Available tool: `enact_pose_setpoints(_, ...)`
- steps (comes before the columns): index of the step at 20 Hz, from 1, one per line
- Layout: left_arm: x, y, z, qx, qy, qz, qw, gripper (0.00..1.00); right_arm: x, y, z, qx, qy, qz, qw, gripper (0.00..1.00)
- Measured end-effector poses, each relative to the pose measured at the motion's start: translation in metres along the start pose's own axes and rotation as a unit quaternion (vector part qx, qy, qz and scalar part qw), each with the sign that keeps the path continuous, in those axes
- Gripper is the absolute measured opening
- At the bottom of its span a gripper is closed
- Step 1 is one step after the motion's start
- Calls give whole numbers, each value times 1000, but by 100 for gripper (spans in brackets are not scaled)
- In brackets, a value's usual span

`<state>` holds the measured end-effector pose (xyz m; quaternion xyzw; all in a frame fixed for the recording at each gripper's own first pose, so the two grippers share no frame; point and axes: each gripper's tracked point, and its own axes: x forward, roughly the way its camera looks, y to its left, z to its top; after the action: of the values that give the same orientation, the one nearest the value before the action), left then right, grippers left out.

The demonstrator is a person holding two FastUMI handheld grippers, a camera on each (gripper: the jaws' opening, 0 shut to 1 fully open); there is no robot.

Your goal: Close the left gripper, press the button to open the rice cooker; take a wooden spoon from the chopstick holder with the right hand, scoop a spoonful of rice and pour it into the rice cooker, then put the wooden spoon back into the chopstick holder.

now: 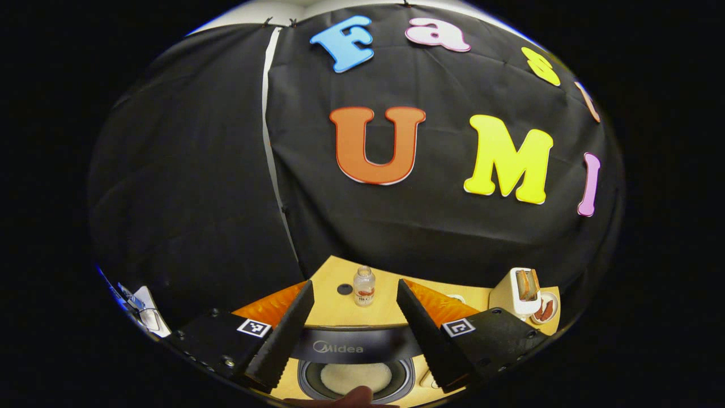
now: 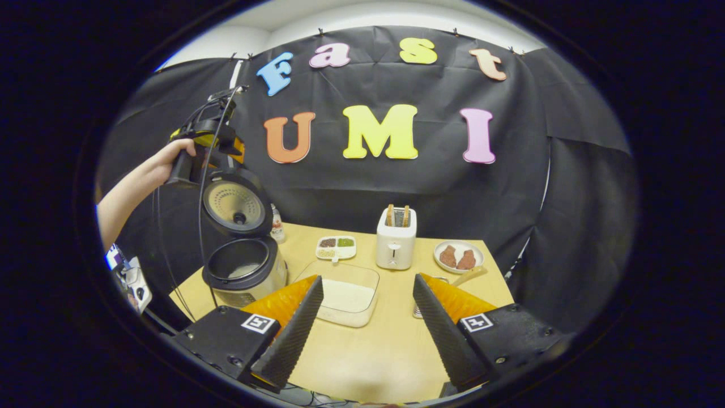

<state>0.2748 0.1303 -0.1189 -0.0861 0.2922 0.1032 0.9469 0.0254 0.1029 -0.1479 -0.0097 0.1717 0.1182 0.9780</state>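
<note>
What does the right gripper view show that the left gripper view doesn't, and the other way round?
Right gripper view: the right tongs, open, a clear tray of rice, a small divided dish, and a person's hand raised beside the cooker's lid. Left gripper view: the left tongs, open, above the cooker's pot, and a dark round spot on the table. Shared: the rice cooker, open, the bottle, toaster and plate of food.

Black cloth wall, wooden table
</note>
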Motion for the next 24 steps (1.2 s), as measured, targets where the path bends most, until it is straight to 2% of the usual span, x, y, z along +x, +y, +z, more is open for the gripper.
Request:
enact_pose_setpoints(1, 3, -2, -10, -8, 24, 1, 1000, 94, -2, 1, -1, 1, 3, 4, 1000, 100)
enact_pose_setpoints(4, 4, 1, -24, 13, 36, 2, 999, 96, -5, 0, -1, -3, 9, 4, 1000, 100)
enact_pose_setpoints(10, -18, -1, -61, 5, 65, -12, 998, 99, -7, 4, -5, -3, 22, 11, 1000, 100)
enact_pose_setpoints(12, -27, 2, -82, 4, 75, -13, 997, 98, -9, 2, -8, -2, 25, 8, 1000, 97)
enact_pose_setpoints(14, -37, 5, -112, -2, 98, -10, 995, 98, -10, 2, -12, 0, 30, 10, 999, 100)
enact_pose_setpoints(15, -43, 6, -129, 2, 103, -9, 995, 98, -12, 2, -15, 0, 34, 10, 999, 97)
enact_pose_setpoints(18, -55, 9, -165, 20, 109, -7, 994, 98, -14, -1, -23, -2, 43, 8, 999, 100)
enact_pose_setpoints(24, -64, 10, -246, 20, 182, -20, 983, 100, -16, -4, -32, 5, 59, 7, 998, 100)
